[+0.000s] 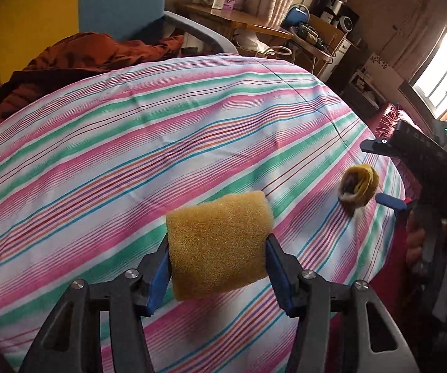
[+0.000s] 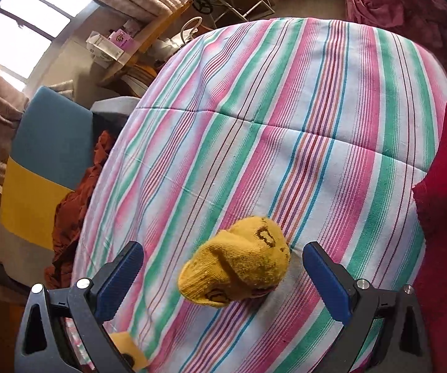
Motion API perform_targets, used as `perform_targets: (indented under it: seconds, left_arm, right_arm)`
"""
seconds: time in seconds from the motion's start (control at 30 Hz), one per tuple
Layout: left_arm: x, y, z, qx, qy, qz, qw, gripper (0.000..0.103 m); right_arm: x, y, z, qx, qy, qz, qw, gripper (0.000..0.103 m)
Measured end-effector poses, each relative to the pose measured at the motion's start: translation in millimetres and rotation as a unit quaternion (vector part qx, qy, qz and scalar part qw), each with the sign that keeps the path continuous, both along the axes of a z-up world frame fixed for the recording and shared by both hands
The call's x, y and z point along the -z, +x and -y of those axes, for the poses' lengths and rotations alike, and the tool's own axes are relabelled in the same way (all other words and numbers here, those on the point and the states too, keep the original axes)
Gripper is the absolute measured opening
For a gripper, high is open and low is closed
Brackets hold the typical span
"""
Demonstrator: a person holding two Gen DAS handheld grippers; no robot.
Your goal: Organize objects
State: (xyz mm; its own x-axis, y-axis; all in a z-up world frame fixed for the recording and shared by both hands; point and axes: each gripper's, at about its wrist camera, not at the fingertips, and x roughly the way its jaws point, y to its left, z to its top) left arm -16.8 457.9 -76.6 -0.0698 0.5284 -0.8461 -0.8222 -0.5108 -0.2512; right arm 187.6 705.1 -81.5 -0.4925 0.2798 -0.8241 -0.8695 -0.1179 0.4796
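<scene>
My right tool (image 2: 223, 275) hangs spread around the balled yellow sock (image 2: 239, 267), lower centre on the striped bed (image 2: 285, 124), while my left tool (image 1: 218, 267) pinches the sponge (image 1: 218, 242).

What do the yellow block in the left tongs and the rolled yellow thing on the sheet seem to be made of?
Block: probably foam sponge; matte, open-pored and grainy. Rolled thing: knitted fabric, likely a sock; fine rib stitches and fuzzy surface show. Sheet: thin woven cloth, matte, with creases.
</scene>
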Motion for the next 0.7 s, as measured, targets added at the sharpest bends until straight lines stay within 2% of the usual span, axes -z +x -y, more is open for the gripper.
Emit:
perform_targets:
  seconds: [0.1,0.23,0.3,0.33,0.37,0.43,0.5,0.57,0.7]
  left_arm:
    - [-10,1,40,-0.013,0.0,-0.013,0.9998,0.057]
    - [-11,6,84,-0.03,-0.005,-0.011,0.9995,0.057]
    - [-7,9,106,-0.043,-0.014,-0.01,0.9989,0.057]
    - [-4,11,113,-0.047,-0.017,-0.012,0.9987,0.057]
    - [0,13,120,-0.053,-0.021,-0.018,0.9982,0.057]
    - [9,13,129,-0.067,-0.035,-0.025,0.9968,0.057]
    - [16,11,136,-0.086,-0.041,-0.042,0.9946,0.057]
    - [21,10,142,-0.096,-0.025,-0.043,0.9942,0.058]
    - [25,15,140,-0.099,-0.012,-0.071,0.9925,0.059]
  right_arm:
    - [3,-10,1,-0.022,0.006,0.041,0.999,0.103]
    - [10,-21,3,-0.048,0.009,0.092,0.995,0.101]
    - [13,-27,4,-0.06,0.017,0.123,0.99,0.088]
    - [14,-29,5,-0.066,0.02,0.137,0.988,0.075]
    - [17,-32,5,-0.073,0.02,0.148,0.986,0.069]
    - [19,-37,8,-0.089,0.023,0.161,0.983,0.064]
    - [15,-39,12,-0.098,0.035,0.155,0.982,0.062]
    - [8,-39,15,-0.113,0.047,0.124,0.985,0.062]
    - [6,-53,27,-0.175,0.057,0.106,0.977,0.062]
